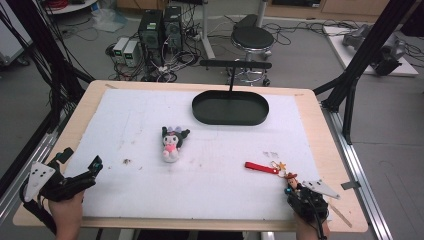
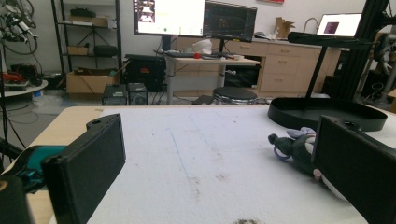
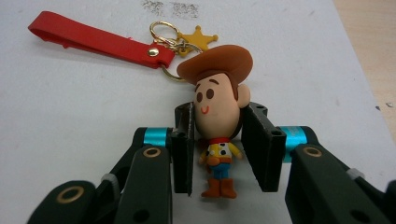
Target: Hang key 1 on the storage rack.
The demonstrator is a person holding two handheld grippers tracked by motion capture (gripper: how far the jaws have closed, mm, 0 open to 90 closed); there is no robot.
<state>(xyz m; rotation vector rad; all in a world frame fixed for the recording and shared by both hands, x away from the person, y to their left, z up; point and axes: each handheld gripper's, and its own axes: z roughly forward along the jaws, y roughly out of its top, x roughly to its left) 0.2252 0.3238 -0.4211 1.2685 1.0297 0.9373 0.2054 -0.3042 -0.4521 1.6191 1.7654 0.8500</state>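
Observation:
A small cowboy keychain figure (image 3: 217, 100) with a brown hat lies on the white mat near the front right corner (image 1: 291, 177). My right gripper (image 3: 215, 114) is shut on it, one pad pressing each side of its head (image 1: 292, 187). Its red strap (image 3: 93, 39) and gold star charm (image 3: 201, 39) trail away from the jaws toward the table's middle (image 1: 261, 167). My left gripper (image 1: 80, 162) rests open at the front left edge, with nothing between its jaws (image 2: 219, 135). A plush toy (image 1: 171, 142) with black hair and a pink body lies mid-table, partly behind the right jaw in the left gripper view (image 2: 292, 145).
A black oval tray (image 1: 197, 111) sits at the far middle of the mat under a black T-shaped stand (image 1: 235, 64); the tray (image 2: 327, 116) is beyond the plush. Bare wood (image 1: 327, 150) borders the mat. A stool (image 1: 252, 37) and computer boxes (image 1: 160, 27) stand on the floor behind.

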